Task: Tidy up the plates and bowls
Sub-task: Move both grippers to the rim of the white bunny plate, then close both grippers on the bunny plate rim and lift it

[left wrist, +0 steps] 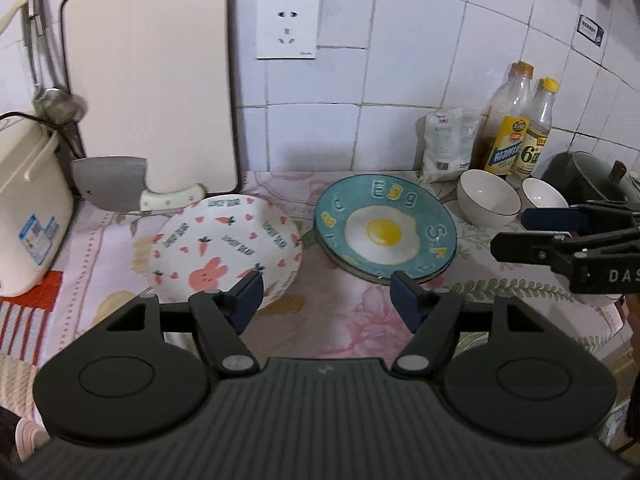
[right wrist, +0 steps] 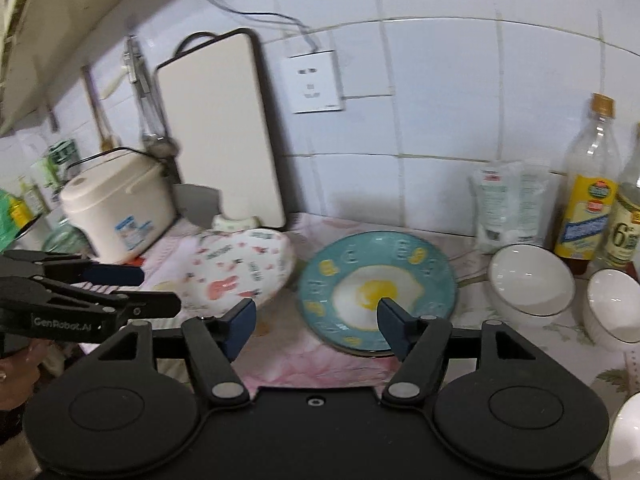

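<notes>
Step in hand: judged as the approach to a first pickup; nothing is gripped and no stacking has begun.
Left tool (left wrist: 326,296): spread wide and empty, hovering above the counter (left wrist: 328,320) over the gap between the two plates.
Right tool (right wrist: 316,328): also spread and empty, its right finger over the near rim of the egg plate (right wrist: 432,276).
Plates: the rabbit plate (left wrist: 224,240) lies left of the egg plate, close beside it; whether their rims touch cannot be told.
Bowls: two white bowls, one larger (left wrist: 486,196) and one smaller (left wrist: 544,196), stand to the right, near the bottles (left wrist: 516,128). A further white rim shows at the right-wrist view's lower right corner.
Doing it well: probably pinch one plate at its near rim, lift it level, and set it centred on the other.
Risk: glazed rims may slip, and the cleaver (left wrist: 110,184) lies just behind the rabbit plate.
</notes>
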The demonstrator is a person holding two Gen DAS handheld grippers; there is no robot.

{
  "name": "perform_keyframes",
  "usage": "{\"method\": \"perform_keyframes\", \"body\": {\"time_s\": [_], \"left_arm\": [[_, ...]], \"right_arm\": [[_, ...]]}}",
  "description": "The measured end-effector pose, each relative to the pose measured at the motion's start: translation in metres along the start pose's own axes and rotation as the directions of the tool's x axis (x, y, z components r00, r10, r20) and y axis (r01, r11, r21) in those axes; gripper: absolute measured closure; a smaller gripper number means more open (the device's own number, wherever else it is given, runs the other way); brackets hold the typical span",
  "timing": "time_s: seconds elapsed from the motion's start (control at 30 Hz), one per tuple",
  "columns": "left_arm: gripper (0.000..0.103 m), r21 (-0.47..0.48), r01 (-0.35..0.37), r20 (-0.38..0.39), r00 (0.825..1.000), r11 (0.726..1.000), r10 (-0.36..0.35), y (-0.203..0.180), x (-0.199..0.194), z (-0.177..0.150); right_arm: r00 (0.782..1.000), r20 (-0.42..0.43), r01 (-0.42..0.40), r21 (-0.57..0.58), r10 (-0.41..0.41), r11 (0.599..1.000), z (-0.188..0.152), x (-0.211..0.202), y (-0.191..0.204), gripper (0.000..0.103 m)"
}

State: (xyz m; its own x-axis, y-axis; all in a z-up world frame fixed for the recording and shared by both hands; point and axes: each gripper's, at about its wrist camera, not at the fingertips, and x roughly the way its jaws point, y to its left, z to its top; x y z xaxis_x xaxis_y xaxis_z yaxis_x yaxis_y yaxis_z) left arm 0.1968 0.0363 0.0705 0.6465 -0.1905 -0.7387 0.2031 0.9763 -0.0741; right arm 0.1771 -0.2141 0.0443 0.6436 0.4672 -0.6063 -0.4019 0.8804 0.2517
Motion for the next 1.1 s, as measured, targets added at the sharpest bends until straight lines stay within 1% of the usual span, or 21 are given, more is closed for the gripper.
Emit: {"method": "perform_keyframes", "body": {"time_s": [0.17,0.33,0.43,0.5,0.57,0.7,0.8,0.9,1.0,1.03,1.1], "left_arm": [[0.028,-0.014,-0.015,0.007,1.0,1.0,0.015,0.018,-0.011,-0.008],[0.026,-0.044,-0.029,-0.004,1.0,0.999,0.029,0.036,-0.011,-0.014],[0.025,-0.06,-0.028,-0.018,0.999,0.998,0.027,0.049,-0.007,-0.018],[0.019,-0.082,-0.027,-0.021,0.999,0.996,0.025,0.06,-0.004,-0.021],[0.016,-0.111,-0.04,-0.011,0.999,0.993,0.039,0.07,0.0,-0.025],[0.016,-0.145,-0.075,-0.019,0.997,0.987,0.073,0.09,0.012,-0.032],[0.016,-0.175,-0.092,-0.02,0.996,0.98,0.089,0.106,0.022,-0.034],[0.016,-0.199,-0.065,0.016,0.997,0.978,0.069,0.121,0.035,-0.035],[0.016,-0.25,-0.055,0.049,0.996,0.967,0.07,0.136,0.053,-0.036],[0.016,-0.263,-0.058,0.052,0.996,0.963,0.074,0.139,0.058,-0.037],[0.019,-0.284,-0.077,0.059,0.993,0.956,0.098,0.148,0.072,-0.038]], "right_arm": [[0.998,-0.011,-0.055,-0.04,0.055,0.998,0.002,0.004,0.026,0.031],[0.995,-0.025,-0.101,-0.076,0.1,0.992,0.007,0.014,0.048,0.031],[0.991,-0.037,-0.129,-0.078,0.126,0.989,0.009,0.025,0.058,0.03],[0.988,-0.049,-0.151,-0.07,0.148,0.986,0.009,0.036,0.062,0.03],[0.982,-0.053,-0.184,-0.044,0.182,0.982,0.009,0.047,0.065,0.03],[0.97,-0.07,-0.232,0.017,0.232,0.973,0.003,0.073,0.066,0.03],[0.967,-0.082,-0.234,0.074,0.24,0.969,-0.003,0.096,0.065,0.03],[0.962,-0.089,-0.239,0.174,0.257,0.955,-0.009,0.12,0.063,0.03],[0.962,-0.028,-0.253,0.277,0.271,0.927,-0.016,0.137,0.062,0.03],[0.964,-0.018,-0.248,0.291,0.264,0.924,-0.018,0.142,0.062,0.03],[0.974,-0.032,-0.209,0.266,0.225,0.941,-0.021,0.152,0.065,0.03]]}}
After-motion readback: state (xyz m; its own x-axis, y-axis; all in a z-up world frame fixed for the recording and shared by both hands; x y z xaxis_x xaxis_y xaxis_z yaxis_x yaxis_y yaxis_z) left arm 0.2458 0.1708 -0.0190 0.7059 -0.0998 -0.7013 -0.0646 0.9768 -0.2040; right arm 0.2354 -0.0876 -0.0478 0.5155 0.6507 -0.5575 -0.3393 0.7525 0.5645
